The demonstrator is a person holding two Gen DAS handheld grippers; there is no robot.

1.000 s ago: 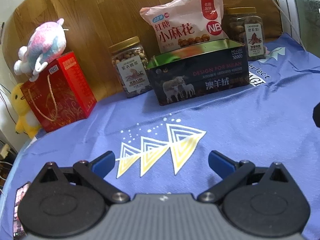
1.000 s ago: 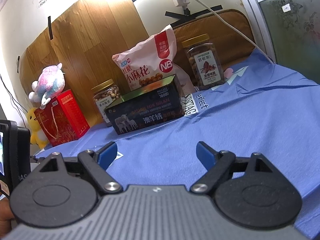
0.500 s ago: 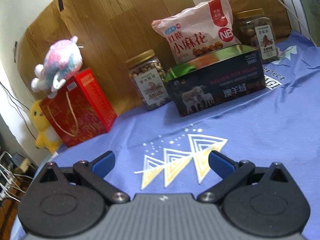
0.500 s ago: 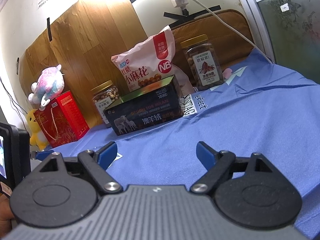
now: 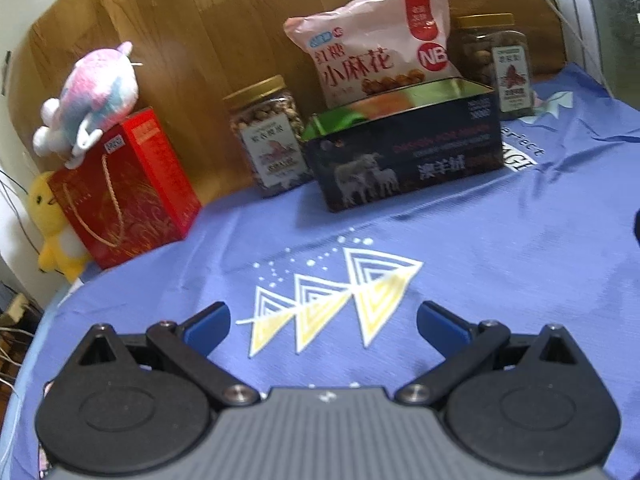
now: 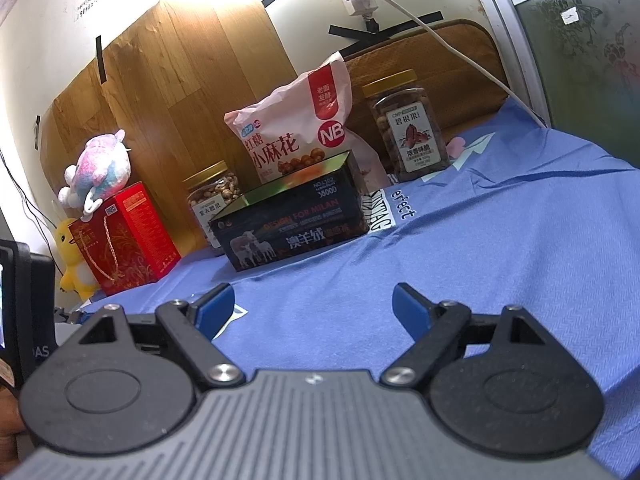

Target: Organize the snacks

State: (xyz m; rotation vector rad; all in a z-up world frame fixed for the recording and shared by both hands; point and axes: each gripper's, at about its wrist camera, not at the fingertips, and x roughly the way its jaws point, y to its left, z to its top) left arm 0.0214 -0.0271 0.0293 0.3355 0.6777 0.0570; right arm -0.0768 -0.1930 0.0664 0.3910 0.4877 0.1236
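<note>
A pink snack bag (image 5: 376, 48) (image 6: 296, 136) leans against the wooden board behind an open dark tin box (image 5: 408, 156) (image 6: 292, 228). A nut jar (image 5: 268, 136) (image 6: 212, 200) stands left of the box. A second jar (image 5: 500, 64) (image 6: 412, 128) stands at the right. A red gift box (image 5: 128, 184) (image 6: 124, 236) is at the far left. My left gripper (image 5: 324, 320) is open and empty over the blue cloth, well short of the snacks. My right gripper (image 6: 314, 304) is open and empty, also short of the box.
A pink plush toy (image 5: 92, 92) sits on the red box and a yellow plush duck (image 5: 52, 224) stands beside it. The blue cloth (image 5: 500, 264) covers the surface. A white cable (image 6: 448, 40) runs down the right wall. The left gripper's body (image 6: 24, 300) shows at the right view's left edge.
The left wrist view has shifted: it rose and turned half a second ago, then came back lower and closer. The right gripper has barely moved. Both stay open.
</note>
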